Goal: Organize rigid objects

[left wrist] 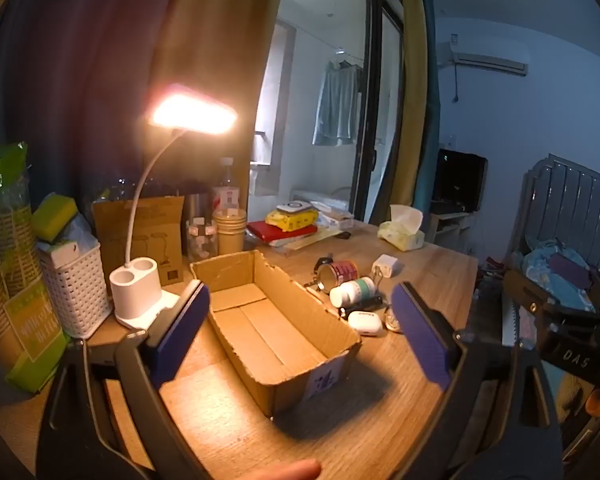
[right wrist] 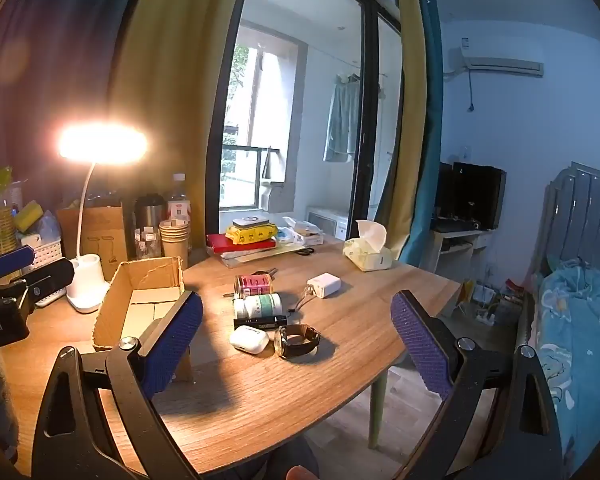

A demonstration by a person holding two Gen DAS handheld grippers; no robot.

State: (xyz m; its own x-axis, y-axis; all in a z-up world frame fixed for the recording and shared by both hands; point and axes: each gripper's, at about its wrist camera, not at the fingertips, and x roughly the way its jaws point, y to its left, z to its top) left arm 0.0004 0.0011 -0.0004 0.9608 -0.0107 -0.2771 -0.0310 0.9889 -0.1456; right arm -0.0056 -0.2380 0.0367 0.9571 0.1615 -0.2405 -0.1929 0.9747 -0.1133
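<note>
Both claws, left claw (left wrist: pixel 300 324) and right claw (right wrist: pixel 298 340), gape wide, holding nothing. Risk-wise, the round pill bottle (right wrist: pixel 260 306) could roll off the counter (right wrist: pixel 340 380) if nudged.

Watch (left wrist: pixel 392 320) half behind claw pad

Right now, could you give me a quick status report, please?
Left gripper and right gripper open, empty. Cardboard box empty. Small items loose beside it. Nothing blocking.

left hand-held gripper (left wrist: pixel 300 332): jaws wide, empty | right hand-held gripper (right wrist: pixel 298 344): same
</note>
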